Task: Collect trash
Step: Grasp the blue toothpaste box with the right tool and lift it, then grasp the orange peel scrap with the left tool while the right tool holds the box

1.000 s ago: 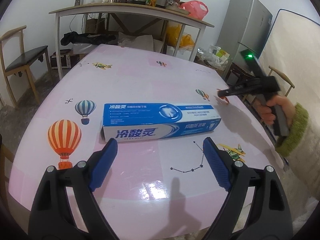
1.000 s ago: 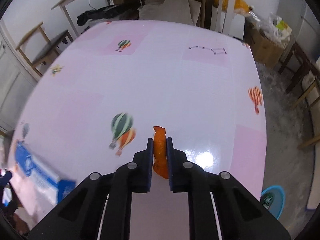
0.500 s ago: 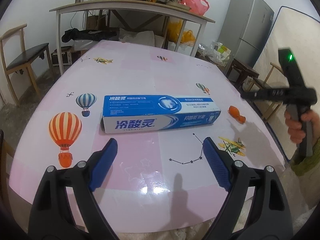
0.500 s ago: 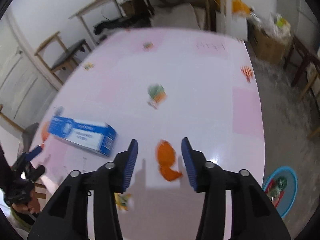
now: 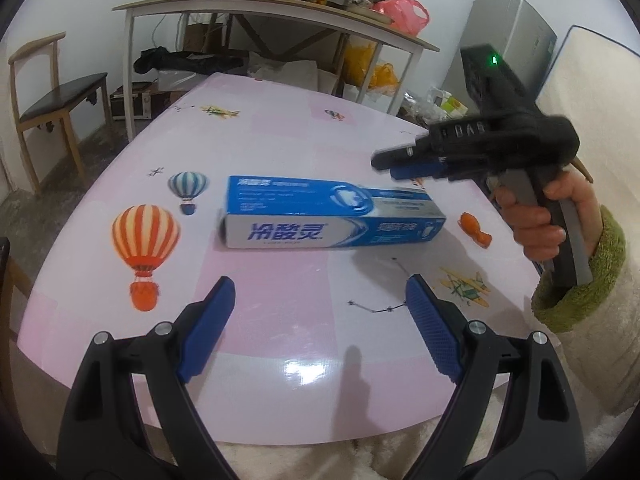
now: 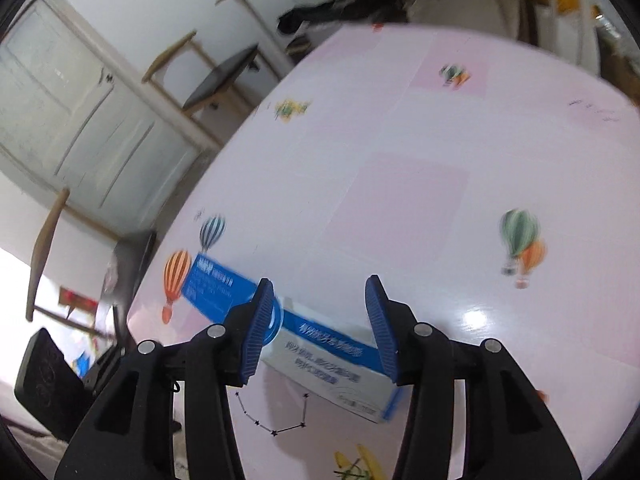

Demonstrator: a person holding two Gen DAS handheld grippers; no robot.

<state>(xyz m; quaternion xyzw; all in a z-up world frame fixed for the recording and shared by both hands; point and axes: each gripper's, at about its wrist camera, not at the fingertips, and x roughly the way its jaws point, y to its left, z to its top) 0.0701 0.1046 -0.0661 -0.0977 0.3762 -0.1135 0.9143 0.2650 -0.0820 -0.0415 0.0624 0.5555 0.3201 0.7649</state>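
Observation:
A blue and white toothpaste box (image 5: 332,218) lies flat on the pink table (image 5: 280,128). A small orange scrap (image 5: 474,229) lies just right of the box's right end. My left gripper (image 5: 320,312) is open and empty, near the table's front edge, short of the box. My right gripper (image 6: 320,322) is open and empty, hovering above the right end of the box (image 6: 320,354). It shows in the left wrist view (image 5: 404,160), above the box's right end. The orange scrap barely shows at the right edge of the right wrist view.
A wooden chair (image 5: 52,92) stands left of the table. A long bench table (image 5: 272,12) with jars and a pink bag stands behind. A grey fridge (image 5: 516,40) is at the back right. A white door (image 6: 80,120) is to the left in the right wrist view.
My right gripper let go of the orange scrap on the table, opened, and swung left over the toothpaste box's right end. My left gripper stayed open and drew back slightly.

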